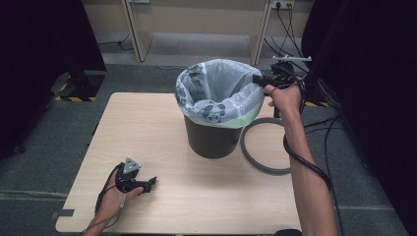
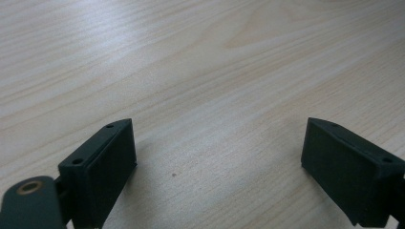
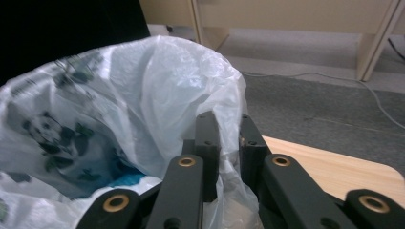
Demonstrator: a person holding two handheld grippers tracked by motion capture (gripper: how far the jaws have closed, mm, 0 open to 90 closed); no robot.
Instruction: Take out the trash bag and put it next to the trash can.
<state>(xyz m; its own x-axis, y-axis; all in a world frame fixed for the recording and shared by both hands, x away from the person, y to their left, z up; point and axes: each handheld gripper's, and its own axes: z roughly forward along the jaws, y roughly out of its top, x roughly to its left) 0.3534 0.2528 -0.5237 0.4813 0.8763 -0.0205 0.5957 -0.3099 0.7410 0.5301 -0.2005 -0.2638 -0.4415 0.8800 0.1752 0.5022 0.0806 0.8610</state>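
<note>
Your right gripper (image 3: 224, 157) has nipped the bag liner (image 1: 216, 91) at the bin's (image 1: 211, 140) right rim, seemingly gripping the plastic. The grey ring (image 1: 263, 147) lies on the table just below that hand. Your left gripper (image 1: 142, 184) rests wide open, well apart.

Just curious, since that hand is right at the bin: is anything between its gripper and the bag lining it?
Nothing visible. The right gripper is already shut on the bag's edge at the rim of the bin, with the plastic pinched directly between its jaws.
</note>
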